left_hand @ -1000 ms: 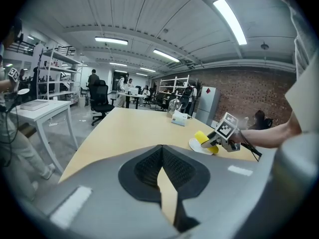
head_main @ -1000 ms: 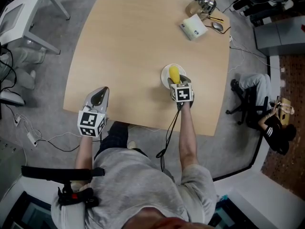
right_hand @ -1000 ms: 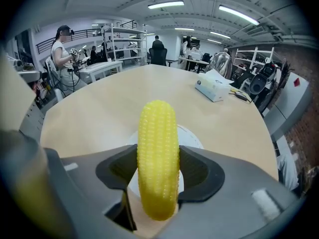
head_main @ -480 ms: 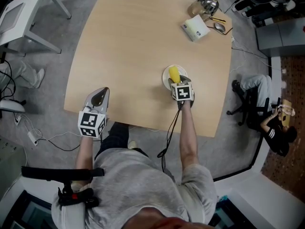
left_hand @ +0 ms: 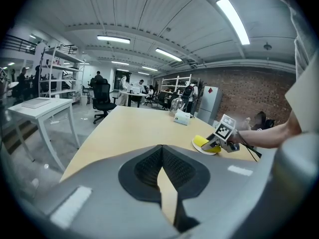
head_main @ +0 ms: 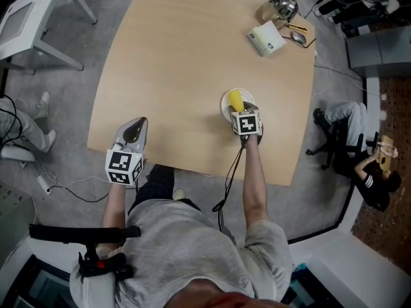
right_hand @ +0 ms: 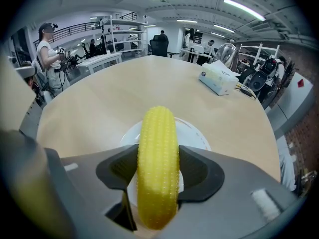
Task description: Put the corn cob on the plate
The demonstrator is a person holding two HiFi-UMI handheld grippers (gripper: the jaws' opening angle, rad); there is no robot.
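The corn cob (right_hand: 158, 163) is yellow and bumpy. It sits between the two jaws of the right hand-held gripper (head_main: 241, 114), and the dark pads press on its sides, so it is held tight. The cob hangs right over the white plate (right_hand: 195, 133), with its far end pointing to 12 o'clock in the right gripper view. I cannot tell if it touches the plate yet.

I think the best way to finish is to go down slowly until the cob lies on the plate. Then open the jaws gently and lift straight up, because a round cob could roll off.

The plate is at about 4 o'clock from the middle of the worktop (head_main: 180, 56). The left hand-held gripper (left_hand: 160, 178) is at 8 o'clock by the near edge, closed with nothing in it.

A pale box (head_main: 264, 39) sits far off at 1 o'clock. No words can be read anywhere; the cubes show only black-and-white squares.
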